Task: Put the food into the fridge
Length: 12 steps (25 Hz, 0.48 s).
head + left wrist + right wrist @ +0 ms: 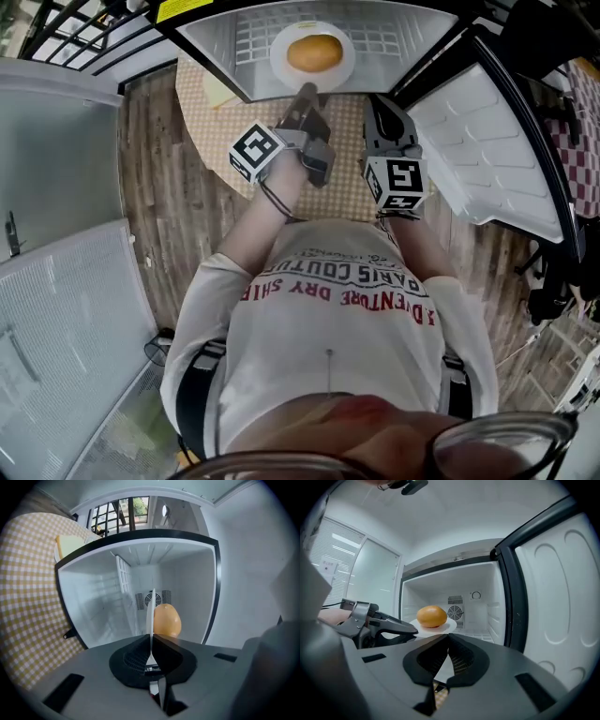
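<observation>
- My left gripper [307, 92] [151, 637] is pinching the near rim of a white plate [281, 58] [151, 611]. Its jaws are pressed almost together with only the thin rim between them. In the left gripper view the plate shows edge-on as a narrow white line running out from the tips.
- The food [314, 52] [166, 619], a round orange-yellow piece, lies in the middle of that plate, clear of my jaws.
- My right gripper [377, 99] [449, 637] has its jaw tips pressed together and holds nothing. It hangs just to the right of the left gripper, at the fridge's mouth and apart from the plate.
- From the right gripper view the left gripper [412, 630] reaches in from the left and meets the plate [445, 627] at its edge, with the food [431, 616] on top.
- The plate is inside the open fridge [216, 42] [93, 602] [487, 602], close to the front edge of its wire shelf [375, 37] and about midway between the side walls. I cannot tell whether it touches the shelf.
- The fridge door [487, 150] [562, 597] stands open on the right.
- The fridge stands on a bench with a checked cloth [216, 131] [28, 597]. A pale yellow thing [217, 91] [70, 544] lies on the cloth beside the fridge's left wall.
</observation>
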Motion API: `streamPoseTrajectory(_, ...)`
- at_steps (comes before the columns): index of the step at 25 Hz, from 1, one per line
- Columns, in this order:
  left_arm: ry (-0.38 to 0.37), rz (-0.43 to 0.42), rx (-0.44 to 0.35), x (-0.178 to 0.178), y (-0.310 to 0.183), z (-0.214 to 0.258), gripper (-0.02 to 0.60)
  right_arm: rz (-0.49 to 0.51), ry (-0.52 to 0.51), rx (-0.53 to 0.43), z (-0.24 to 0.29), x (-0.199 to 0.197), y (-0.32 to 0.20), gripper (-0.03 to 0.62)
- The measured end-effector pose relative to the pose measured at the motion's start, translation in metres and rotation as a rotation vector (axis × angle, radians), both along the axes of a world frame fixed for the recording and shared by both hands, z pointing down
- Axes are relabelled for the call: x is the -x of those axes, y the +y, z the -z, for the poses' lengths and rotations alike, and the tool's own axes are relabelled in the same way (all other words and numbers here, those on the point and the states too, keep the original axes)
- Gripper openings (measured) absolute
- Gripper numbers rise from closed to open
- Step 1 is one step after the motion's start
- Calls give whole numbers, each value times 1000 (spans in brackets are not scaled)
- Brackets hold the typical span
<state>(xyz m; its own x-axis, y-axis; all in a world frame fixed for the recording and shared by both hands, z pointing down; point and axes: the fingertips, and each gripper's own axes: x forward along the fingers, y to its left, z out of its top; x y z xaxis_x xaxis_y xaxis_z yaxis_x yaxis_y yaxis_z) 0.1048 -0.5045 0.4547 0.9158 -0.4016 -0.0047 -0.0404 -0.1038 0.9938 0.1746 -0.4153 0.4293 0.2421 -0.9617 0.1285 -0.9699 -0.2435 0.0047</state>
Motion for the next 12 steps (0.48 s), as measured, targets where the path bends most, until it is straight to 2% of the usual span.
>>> streamPoseTrajectory(5,4,-17,15,-13,-28,-4,34,-50,-7,30,-10,-3,-14,21)
streamPoseTrajectory(12,-5,16,43,-27,-61,-17,34,-47,-14,48,-19,-6,-39,21)
